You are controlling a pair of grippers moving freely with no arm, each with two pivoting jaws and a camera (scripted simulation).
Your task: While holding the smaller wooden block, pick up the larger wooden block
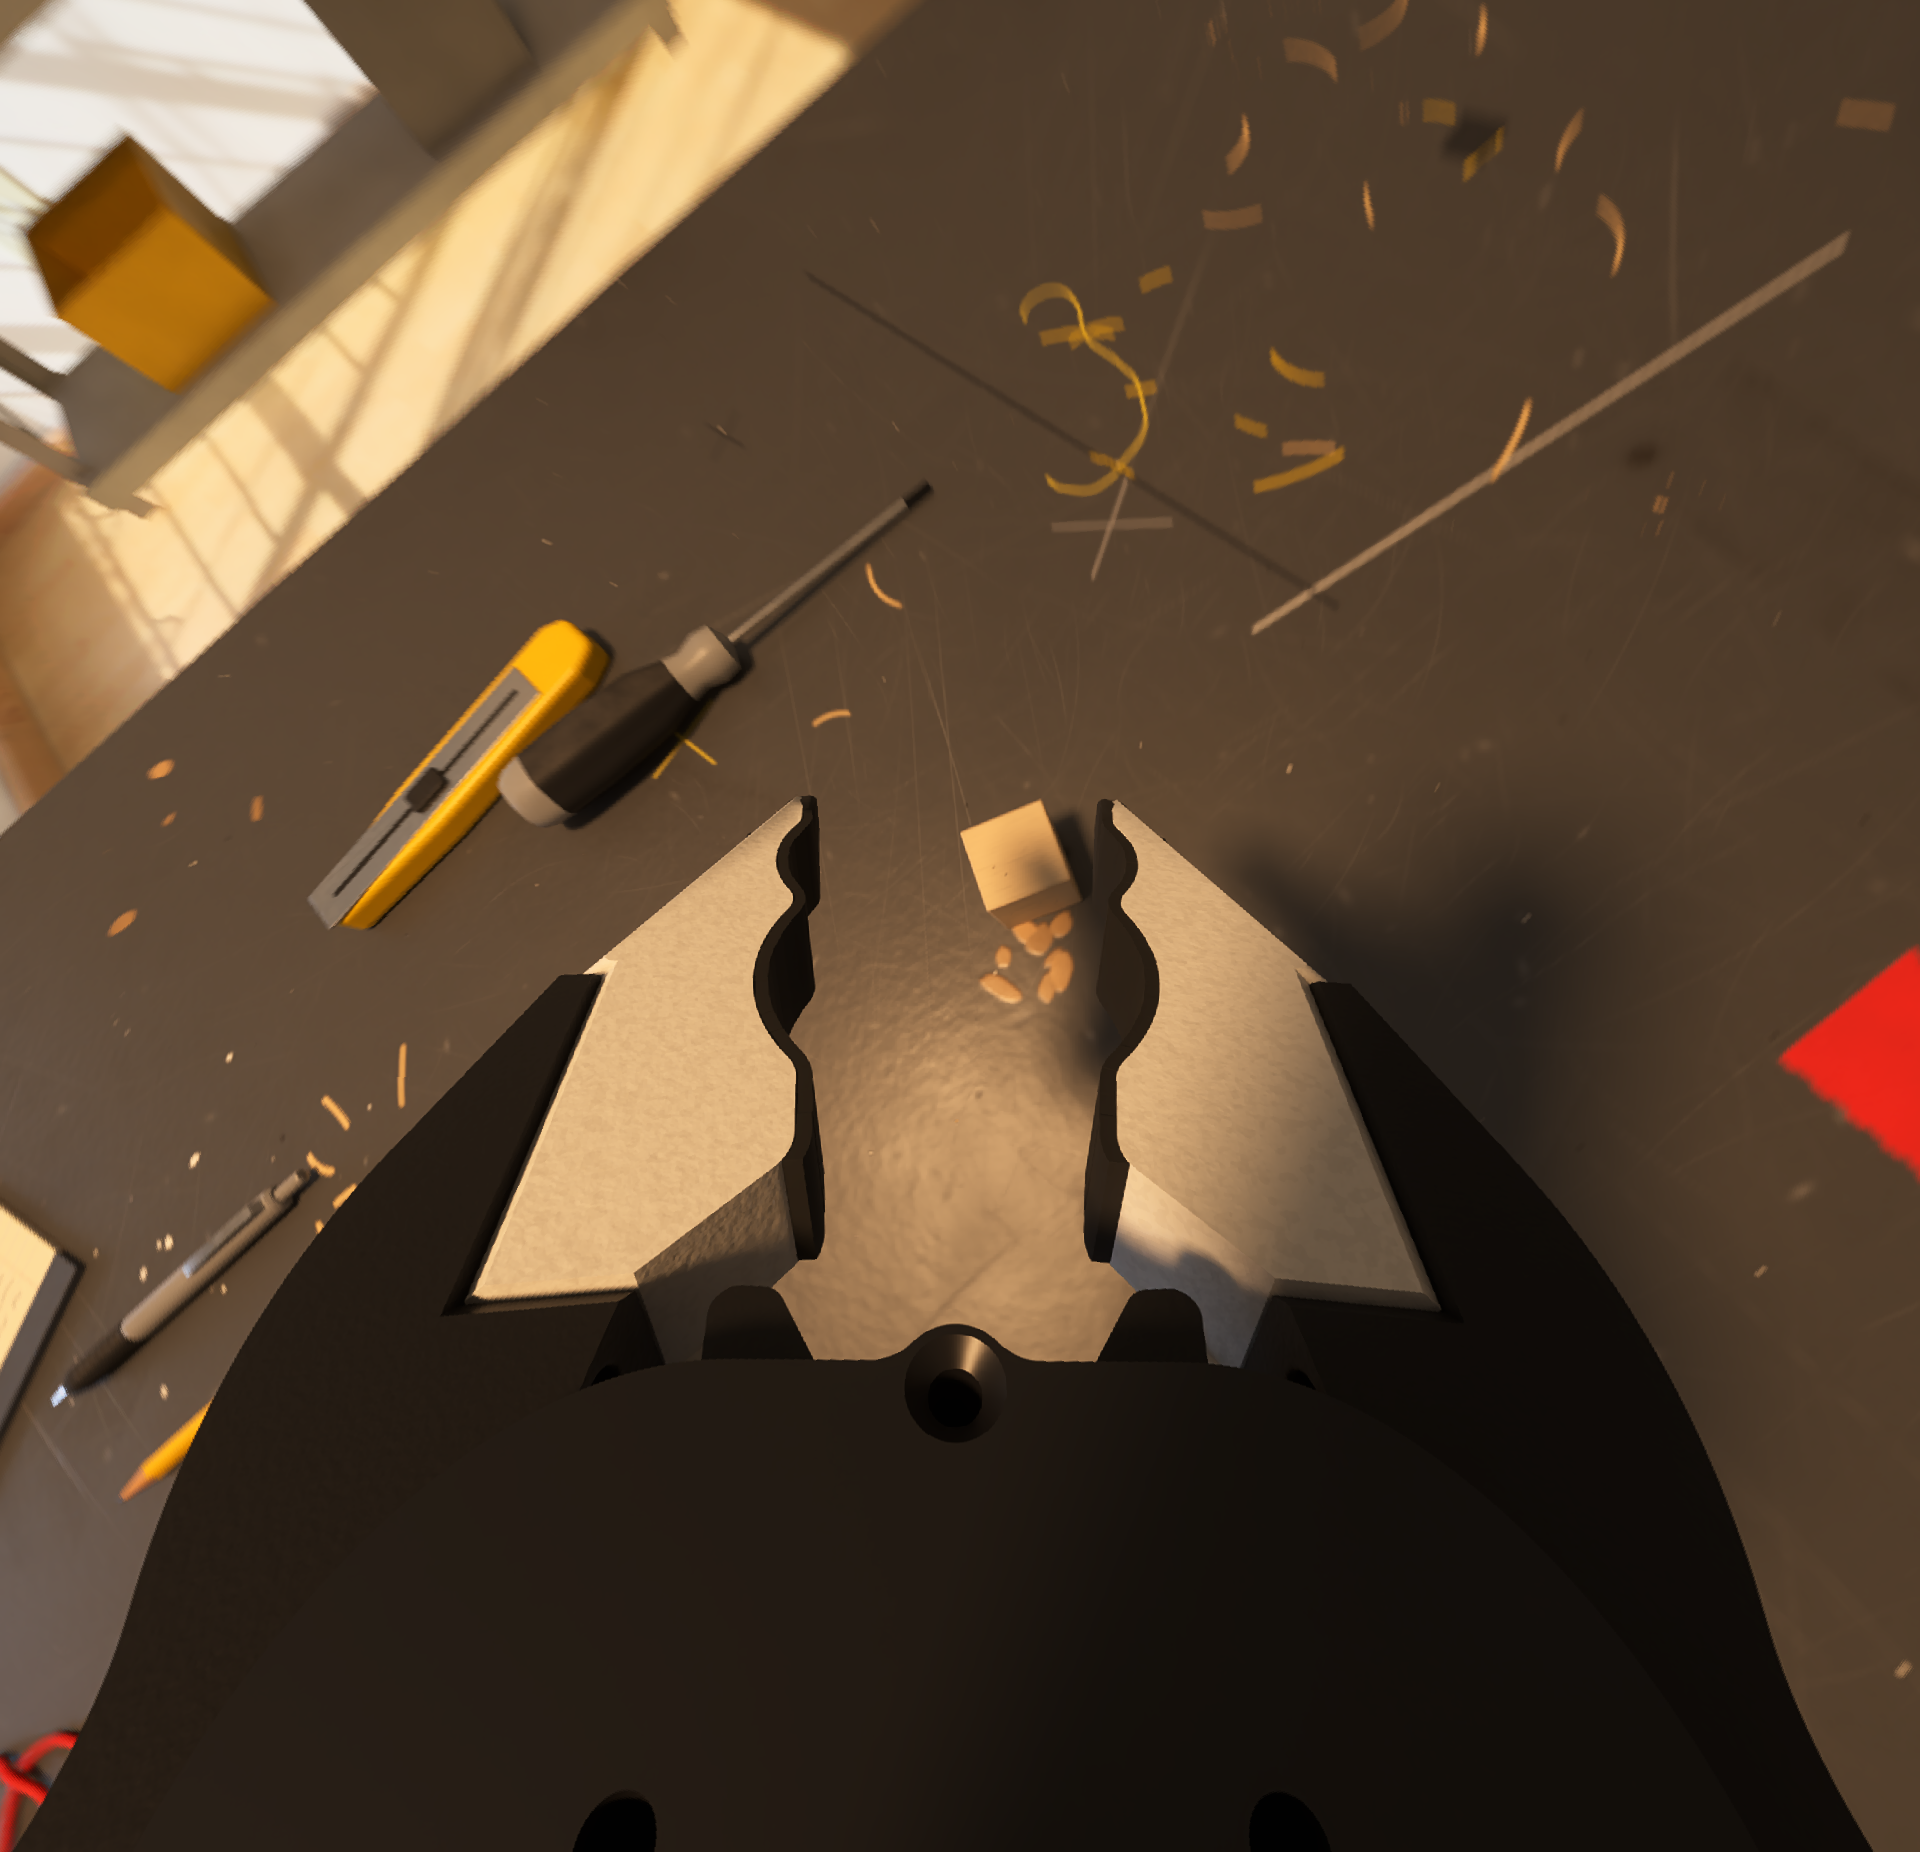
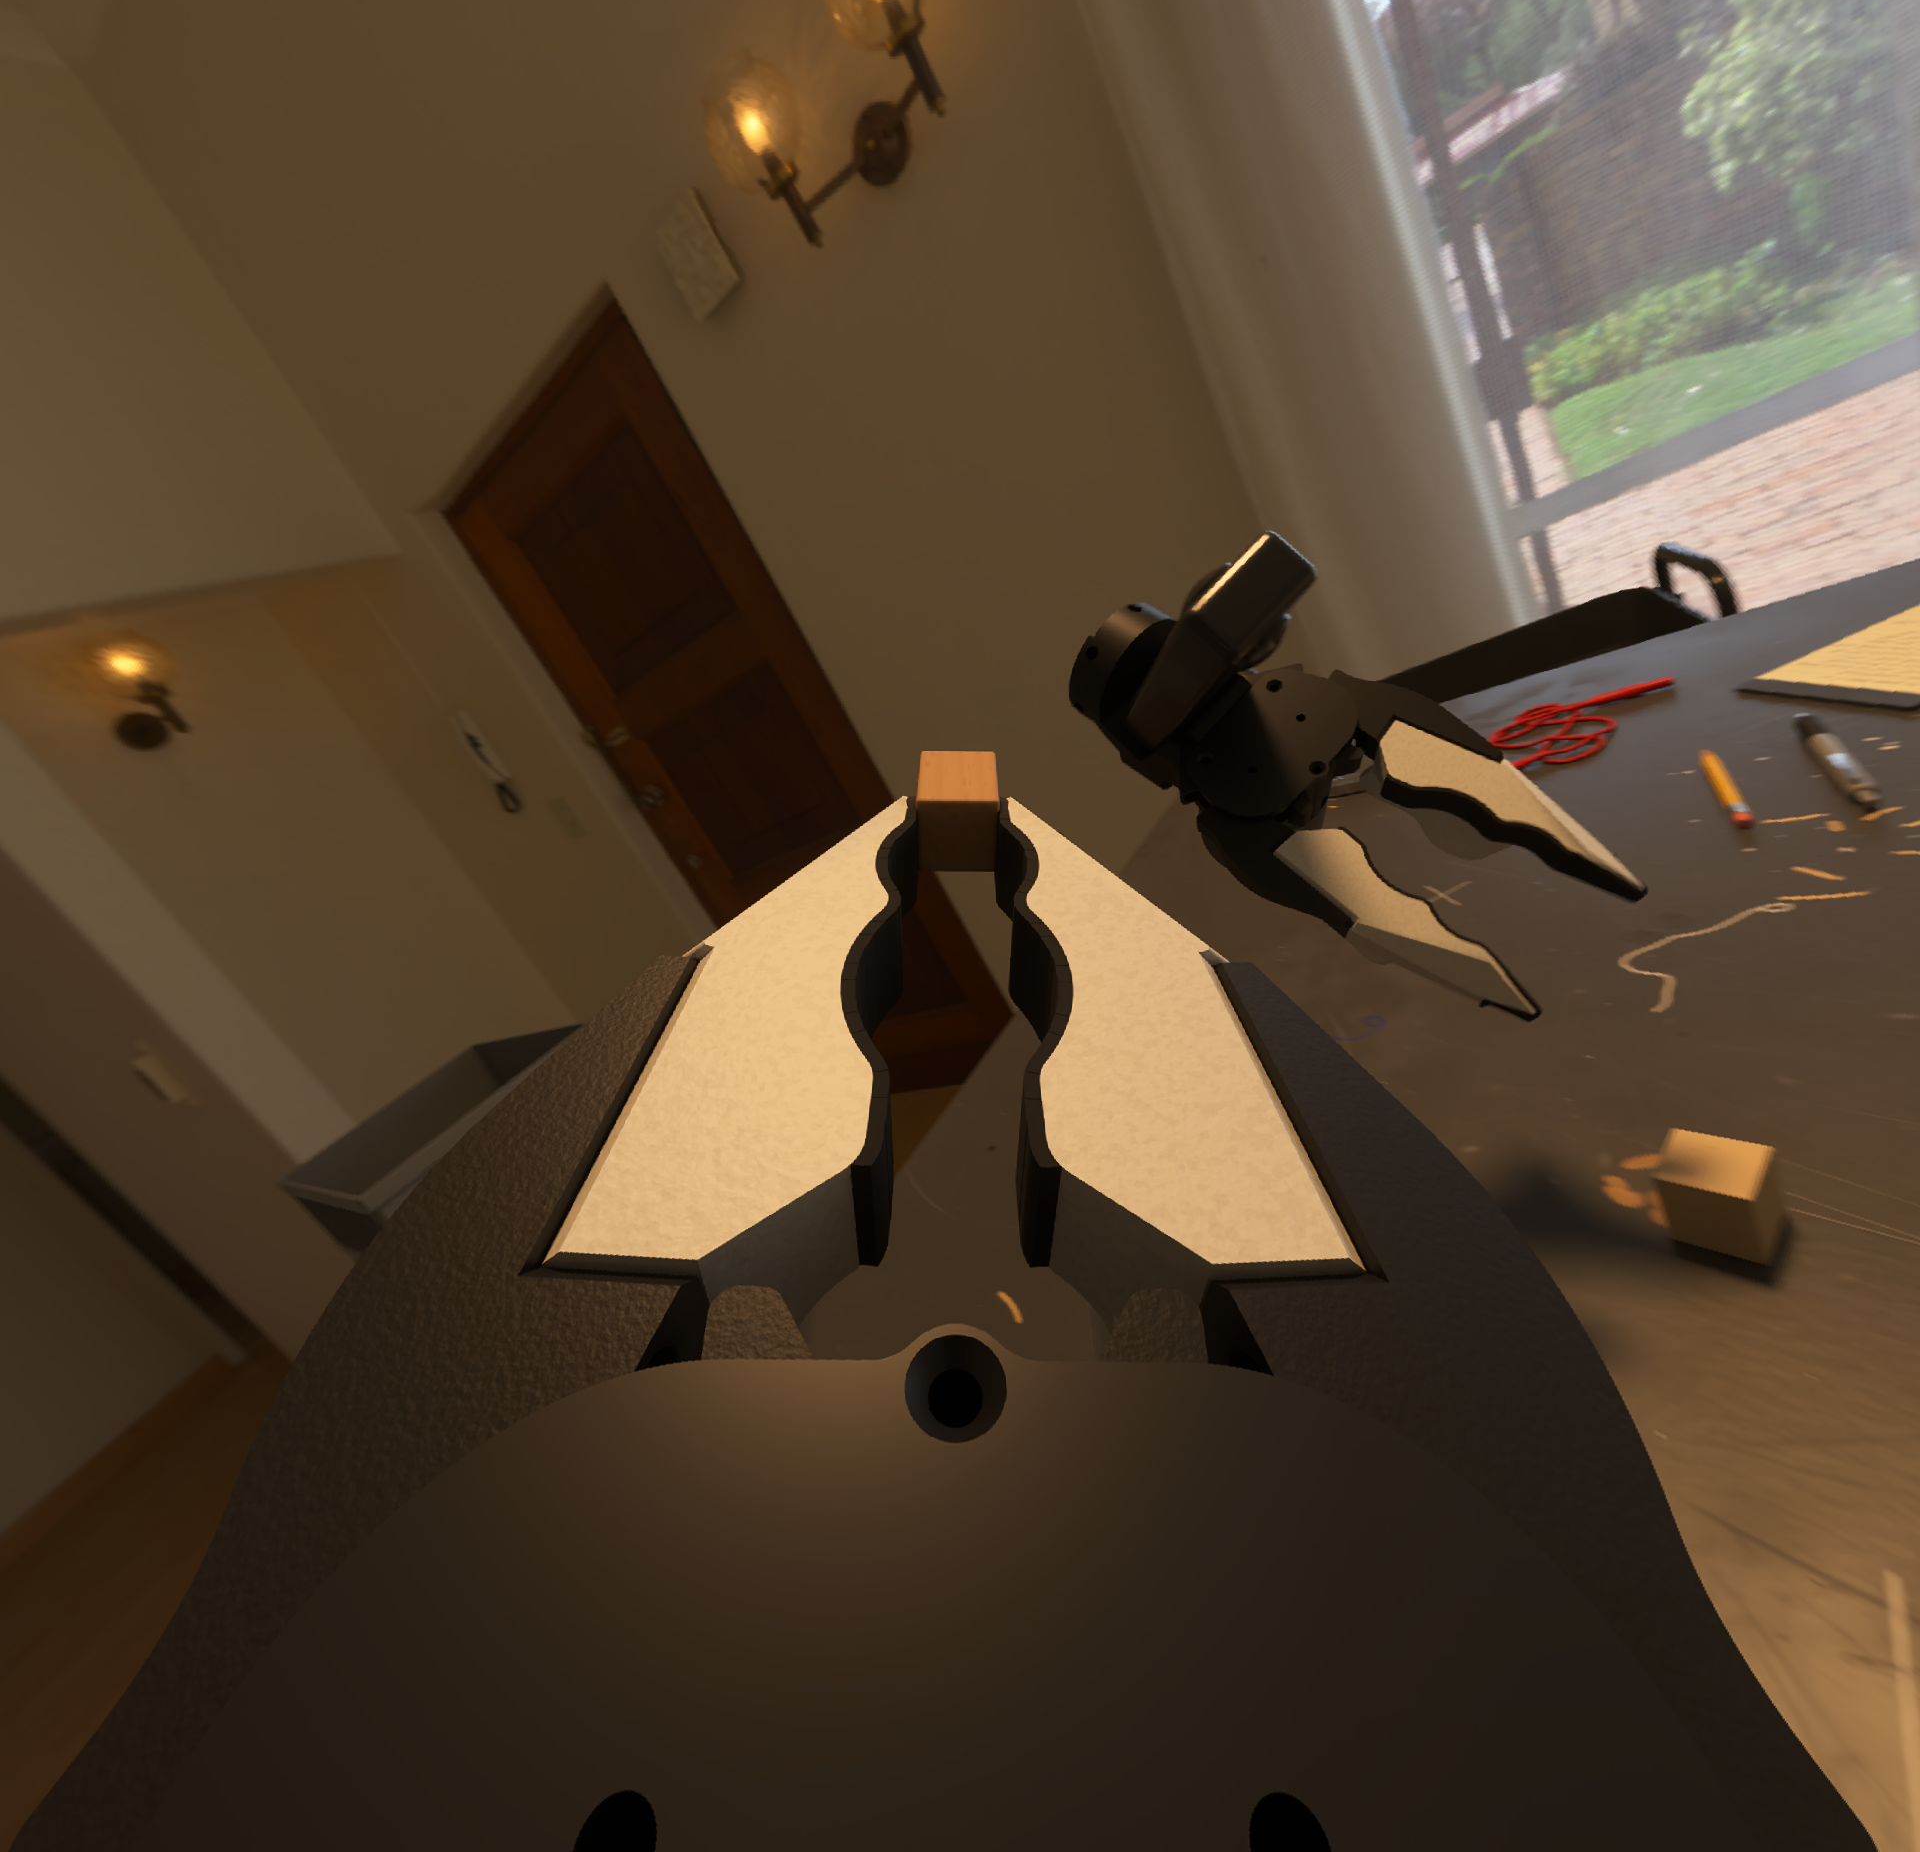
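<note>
- Right wrist view, nearest: the right gripper [image 2: 957,815] fills the lower frame, its fingertips [image 2: 902,826] clamped on the smaller wooden block [image 2: 957,803], which is held up in the air at frame centre against a brown door [image 2: 665,597].
- At the lower right of that view, the larger wooden block [image 2: 1720,1208] rests on the dark table [image 2: 1558,1387], well apart from the right gripper.
- Farther, right of centre, the left gripper [image 2: 1584,945] hangs above the table with its jaws apart and nothing between them.
- Beyond it, at the right edge, lie a pencil [image 2: 1725,787], a marker [image 2: 1837,760] and a red cord [image 2: 1558,734].
- Left wrist view: the left gripper [image 1: 957,815] points down at the table [image 1: 1455,763], fingers spread; the larger wooden block [image 1: 1018,857] sits on the surface near the right fingertip [image 1: 1110,836], with pale chips [image 1: 1029,961] just beside it.
- Farther, at left of centre, a yellow utility knife [image 1: 468,768] touches a screwdriver [image 1: 675,680].
- Wood shavings [image 1: 1101,389] scatter across the upper right.
</note>
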